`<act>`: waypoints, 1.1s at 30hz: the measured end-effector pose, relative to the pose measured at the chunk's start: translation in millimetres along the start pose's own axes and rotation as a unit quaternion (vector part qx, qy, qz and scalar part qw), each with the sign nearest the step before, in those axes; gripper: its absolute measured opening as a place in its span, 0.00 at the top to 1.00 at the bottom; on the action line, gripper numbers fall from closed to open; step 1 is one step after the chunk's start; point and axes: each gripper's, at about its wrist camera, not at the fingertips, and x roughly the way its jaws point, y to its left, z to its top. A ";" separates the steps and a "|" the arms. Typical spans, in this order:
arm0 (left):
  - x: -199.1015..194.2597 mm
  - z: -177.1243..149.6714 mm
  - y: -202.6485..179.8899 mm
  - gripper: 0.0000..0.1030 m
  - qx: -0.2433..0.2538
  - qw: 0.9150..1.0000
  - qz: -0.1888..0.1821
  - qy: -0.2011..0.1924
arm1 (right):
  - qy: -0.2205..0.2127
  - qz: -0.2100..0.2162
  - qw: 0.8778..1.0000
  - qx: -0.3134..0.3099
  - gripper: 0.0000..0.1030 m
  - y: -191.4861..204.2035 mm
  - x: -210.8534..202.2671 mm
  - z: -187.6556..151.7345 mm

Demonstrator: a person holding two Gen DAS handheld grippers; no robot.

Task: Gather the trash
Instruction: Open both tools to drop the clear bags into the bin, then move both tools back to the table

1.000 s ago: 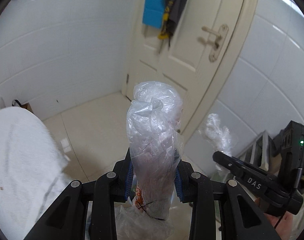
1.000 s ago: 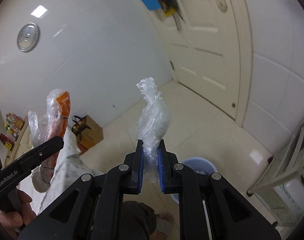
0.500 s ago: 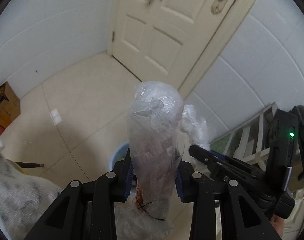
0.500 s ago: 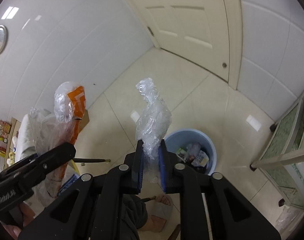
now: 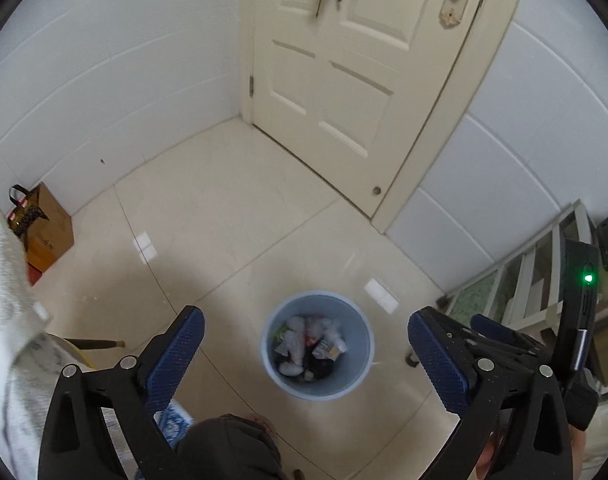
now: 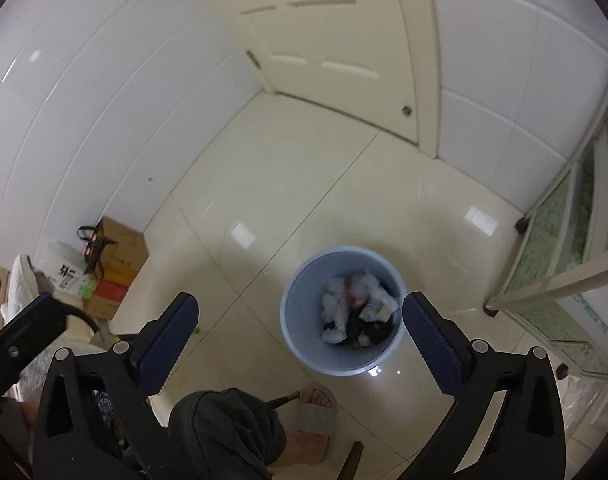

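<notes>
Both grippers hang over a pale blue bin (image 5: 269, 344) on the cream tiled floor (image 5: 208, 216), their jaws swinging apart with nothing between them. In the left wrist view the left gripper (image 5: 304, 356) frames the bin squarely between its blue-padded jaws; the bin stands on the floor in front of a person's dark-clad knee (image 5: 228, 448), well clear of the walls. Inside it lies the trash (image 5: 300, 346) — crumpled clear plastic bags, a small printed carton and darker scraps, heaped across the bottom. The right gripper (image 6: 300, 328) shows the same bin (image 6: 300, 344) just ahead of a foot in a grey slipper (image 6: 316, 408), the trash (image 6: 352, 304) piled toward the side nearer the glass-fronted cabinet (image 6: 560, 264). A cream panelled door (image 5: 344, 80) closes the far corner of the room, clothing hanging on it at the top edge of the left view. Against the left wall sits a brown cardboard box (image 5: 50, 232) with a dark-handled bag (image 5: 22, 208) leaning on it. At the right edge of the left view part of the other gripper's black body shows, with a green light (image 5: 588, 278) glowing.
</notes>
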 end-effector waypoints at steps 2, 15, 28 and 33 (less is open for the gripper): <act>-9.2 0.7 1.9 0.02 -0.001 1.000 -0.003 -0.011 | -0.006 -0.005 1.000 -0.002 0.00 2.2 -5.2 0.3; -135.0 -71.6 32.9 0.02 -0.024 0.993 0.002 -0.116 | -0.061 0.024 0.997 -0.040 0.00 58.5 -73.4 0.5; -293.9 -189.6 100.9 0.01 -0.084 0.973 0.047 -0.210 | -0.106 0.088 0.981 -0.137 0.00 182.2 -137.6 -23.2; -340.1 -240.7 135.6 0.01 -0.124 0.960 0.081 -0.240 | -0.109 0.116 0.970 -0.183 0.00 238.9 -149.9 -41.8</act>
